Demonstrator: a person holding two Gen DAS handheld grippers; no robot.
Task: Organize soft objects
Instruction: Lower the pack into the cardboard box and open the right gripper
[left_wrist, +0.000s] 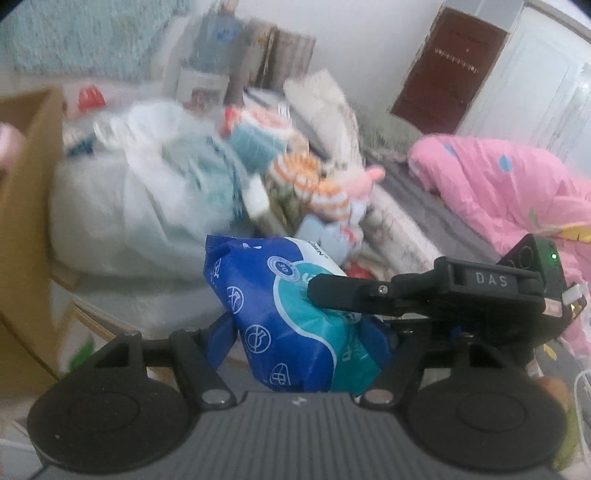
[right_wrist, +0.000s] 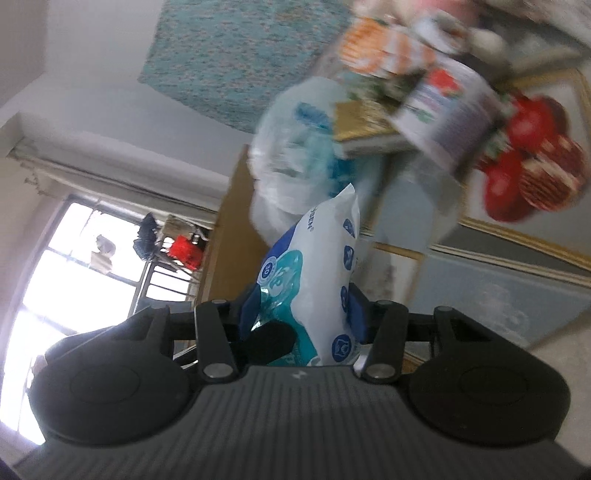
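Left gripper (left_wrist: 295, 328) is closed on the blue & teal wipes pack (left_wrist: 291, 314): we see its blue pads pressed on both sides of the pack's near end, jaws at a middling width. The right gripper (right_wrist: 301, 317) holds the same pack (right_wrist: 317, 288) from the other side, narrower, pads on either flank; in the left wrist view its black finger lies across the pack's right face. So both of us have it, pack lifted clear of everything, between the two grippers, in front of the heap.

Progress, as far as we can judge: early. One item is in hand, not yet placed. Behind it the bed is still a jumble: a big white plastic bag (left_wrist: 147, 192) w/ pale blue stuff inside at left, orange-striped soft things (left_wrist: 314, 181) in the middle, a small pink plush (left_wrist: 369, 177) just right of them, more packs & folded cloth behind. The pink quilt (left_wrist: 517, 195) sits far right, well apart from the pile. A cardboard box (left_wrist: 26, 221) stands at the left edge, poss. the destination, but we can't tell.

Left to do: pick a spot for the pack, release it, then work through the rest. Background is blurred, so we can't give an exact item count.
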